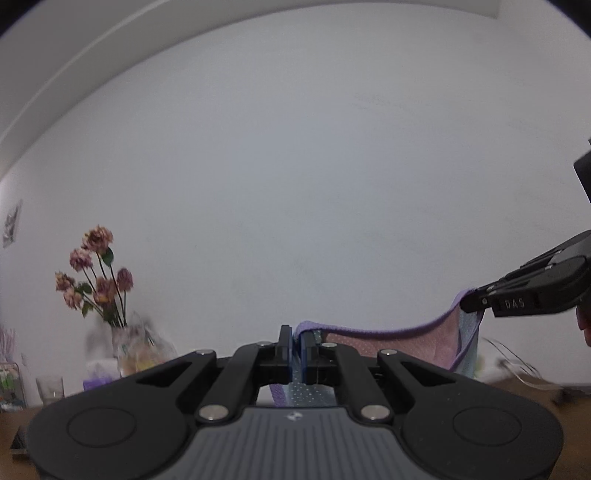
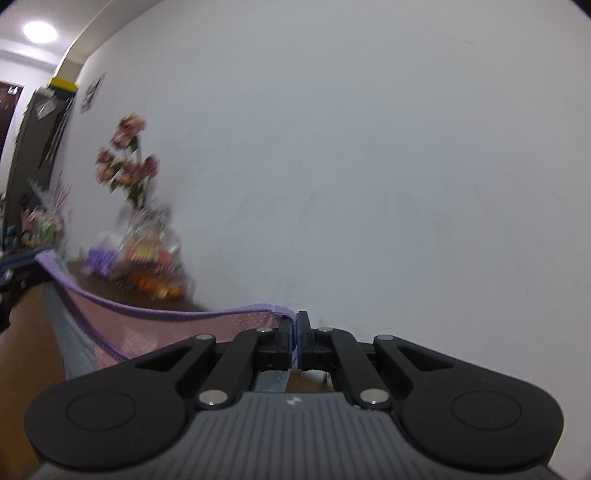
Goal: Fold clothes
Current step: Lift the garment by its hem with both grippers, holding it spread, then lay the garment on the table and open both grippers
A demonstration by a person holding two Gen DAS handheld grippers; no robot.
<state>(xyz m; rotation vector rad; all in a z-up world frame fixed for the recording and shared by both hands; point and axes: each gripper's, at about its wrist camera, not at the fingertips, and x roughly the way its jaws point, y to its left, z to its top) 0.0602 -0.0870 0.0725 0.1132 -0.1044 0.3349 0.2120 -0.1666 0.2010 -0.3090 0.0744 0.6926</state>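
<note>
The white wall (image 1: 295, 166) fills most of both views, with a ceiling cornice (image 1: 74, 66) curving across the upper left of the left wrist view and a round ceiling light (image 2: 40, 31) at the upper left of the right wrist view.

The garment (image 1: 399, 345), a pink dotted mesh piece with a lilac bound edge and a pale blue dotted layer behind, hangs in the air between the two grippers, its top edge sagging in a shallow curve from one to the other. It is held above a brown wooden table (image 2: 96, 275).

Left gripper (image 1: 296, 343): jaws closed together, clamped on one top corner of the garment; fabric shows between and below the pads.

Right gripper (image 2: 296, 332): jaws closed together, clamped on the opposite top corner, lilac edge pinched at the tips. In the left wrist view it enters from the right edge, tips on the raised corner of the cloth.

At the left, against the wall, stands a vase of dried pink roses (image 1: 96, 273), blurred in both views. A clear drinking glass (image 1: 50, 389) stands near it on the table. A small picture (image 1: 12, 223) hangs on the wall at far left.
</note>
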